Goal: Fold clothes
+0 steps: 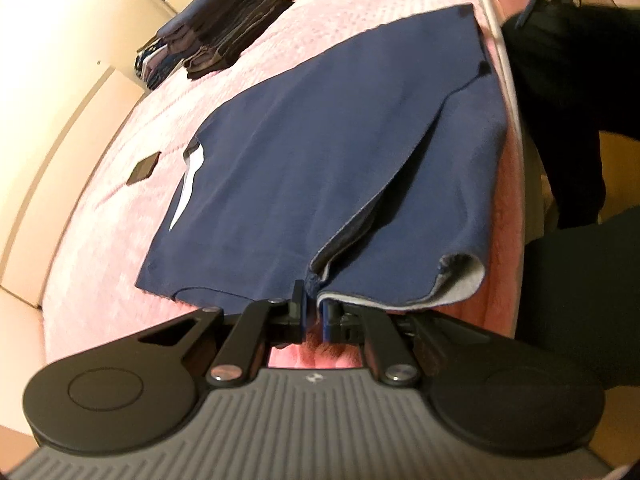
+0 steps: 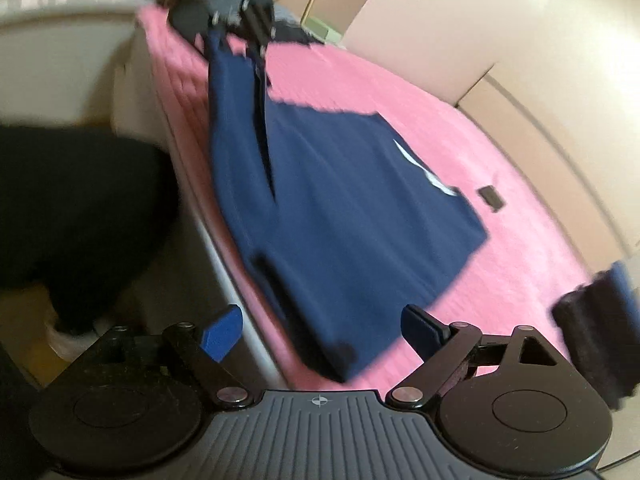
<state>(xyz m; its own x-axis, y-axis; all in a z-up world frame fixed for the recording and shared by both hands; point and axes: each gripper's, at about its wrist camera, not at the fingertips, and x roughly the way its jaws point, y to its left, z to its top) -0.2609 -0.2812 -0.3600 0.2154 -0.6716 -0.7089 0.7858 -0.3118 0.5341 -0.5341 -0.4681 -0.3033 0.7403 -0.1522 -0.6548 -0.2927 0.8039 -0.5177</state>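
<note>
One gripper pinching the navy garment, the other spread wide.

The left gripper point(image 1: 311, 304) is closed on the navy garment point(image 1: 304, 168) at its near hem; the right gripper point(image 2: 322, 326) gapes empty above the far corner. The garment lies half-folded on the pink bed point(image 1: 100, 220) (right view badly blurred). Both grippers tilt downward.

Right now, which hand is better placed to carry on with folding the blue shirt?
Left. The left gripper is already shut on the blue shirt edge; the right gripper is open and holds nothing.
</note>
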